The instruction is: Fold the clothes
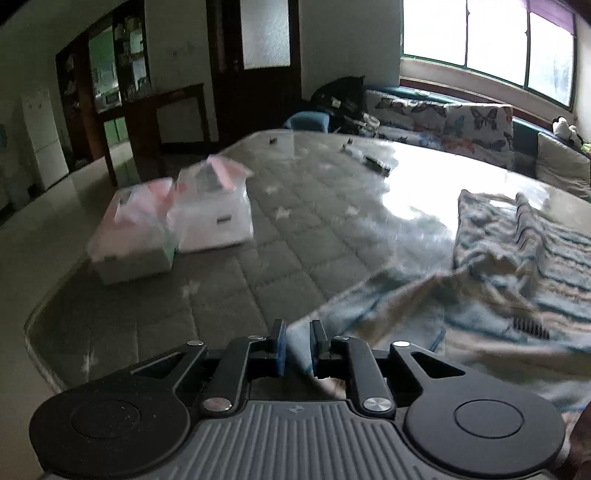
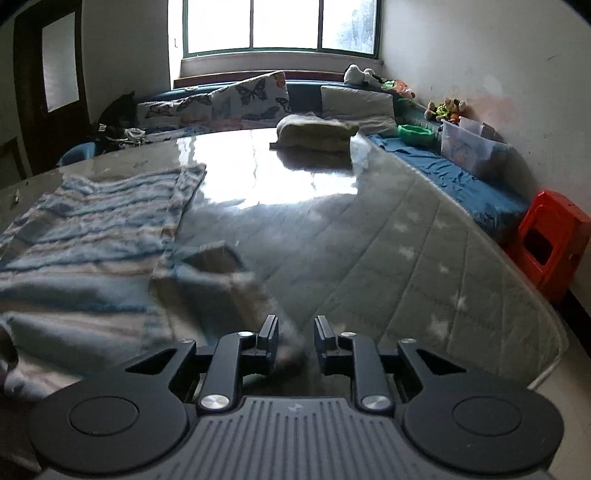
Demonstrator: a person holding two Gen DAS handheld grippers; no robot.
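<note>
Left gripper point(image 1: 298, 345): the two black fingers point(image 1: 277, 343) with blue pads are closed on a corner of the striped garment point(image 1: 517, 280), which rises from the mattress point(image 1: 229, 295) into the gap between them. The cloth is motion-blurred near the grip.

Right gripper point(image 2: 295, 341): the fingers point(image 2: 269, 341) stand apart. A blurred tip of the garment point(image 2: 92, 229) lies between them, nearer the left finger; whether it touches either pad cannot be told.

Garment: pale with blue and beige stripes, spread flat on the mattress point(image 2: 406, 266). In the right wrist view it fills the left half of the surface, with one folded-over flap pointing toward the gripper. In the left wrist view it lies to the right, its near edge lifted.

Mattress: quilted, star-printed, under glossy plastic that reflects the window point(image 2: 277, 26).

Further objects: two white boxes point(image 1: 177, 221) in clear bags sit touching one another near the mattress's left edge. A folded grey bundle point(image 2: 314, 136) rests at the far end. Butterfly-print cushions point(image 2: 236, 99) line the bench under the window. A red stool point(image 2: 550, 240) stands on the floor to the right, and a clear bin point(image 2: 469, 144) sits on the blue-covered bench beside the wall.
</note>
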